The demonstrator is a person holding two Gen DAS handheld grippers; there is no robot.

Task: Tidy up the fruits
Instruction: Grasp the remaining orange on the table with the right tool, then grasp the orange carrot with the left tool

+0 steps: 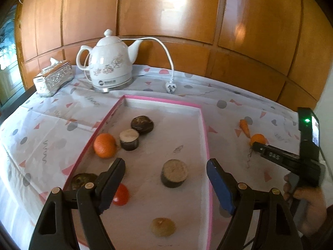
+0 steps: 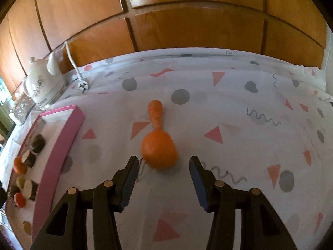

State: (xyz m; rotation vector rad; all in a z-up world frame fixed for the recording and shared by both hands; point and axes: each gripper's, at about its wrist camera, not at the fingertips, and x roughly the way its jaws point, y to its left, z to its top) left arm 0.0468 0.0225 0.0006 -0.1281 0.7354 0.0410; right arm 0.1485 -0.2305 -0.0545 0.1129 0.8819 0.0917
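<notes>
tangerine (image 2: 159,151) and carrot (image 2: 155,114) lie touching on the patterned tabletop (image 2: 239,108), well outside the pink-rimmed tray (image 2: 62,135) that already holds several pieces. right tool (image 2: 163,179) hangs just short of the tangerine, jaws apart and empty; pickup seems the step in hand. next it needs to straddle the fruit and close. left tool (image 1: 165,166) waits spread and empty over the tray.
</notes>
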